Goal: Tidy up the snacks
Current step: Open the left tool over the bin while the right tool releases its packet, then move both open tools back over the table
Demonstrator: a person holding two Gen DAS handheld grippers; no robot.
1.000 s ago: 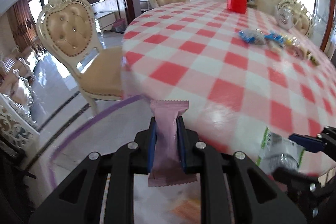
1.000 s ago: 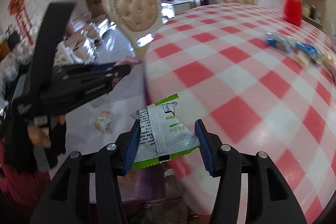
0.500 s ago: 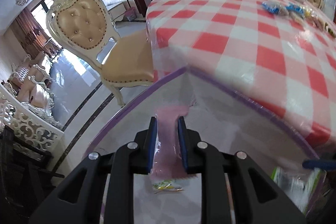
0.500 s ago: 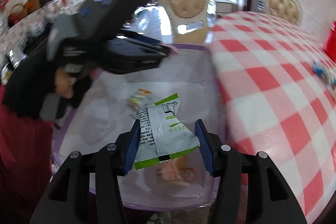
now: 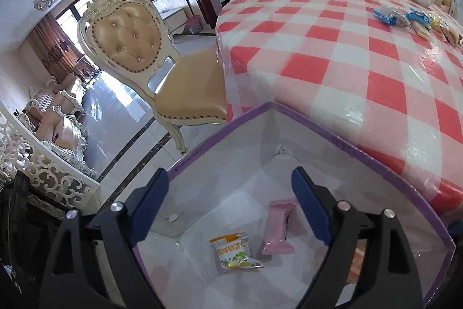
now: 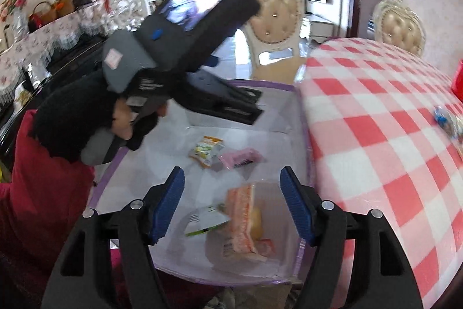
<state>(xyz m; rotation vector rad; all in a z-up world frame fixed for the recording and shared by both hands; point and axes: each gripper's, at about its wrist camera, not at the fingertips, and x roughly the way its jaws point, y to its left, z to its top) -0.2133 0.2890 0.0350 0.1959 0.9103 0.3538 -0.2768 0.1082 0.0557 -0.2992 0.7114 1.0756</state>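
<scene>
Over the purple-rimmed box [image 5: 341, 141], which sits below the table edge, the left gripper [image 5: 230, 201] and right gripper [image 6: 231, 203] both hang with jaws spread wide, gripping nothing. On the box floor lie a pink packet [image 5: 279, 228], a yellow-green packet [image 5: 234, 251], an orange packet [image 6: 241, 217] and a green-edged packet [image 6: 207, 220], the last blurred and apparently mid-fall. Judged light, crinkly and slippery; best pinched across a crimped end seal. More snacks [image 5: 405, 19] remain on the checked tablecloth [image 5: 332, 48], well apart from both grippers. Their number and kinds cannot be made out; the box's near corner is cut off.
</scene>
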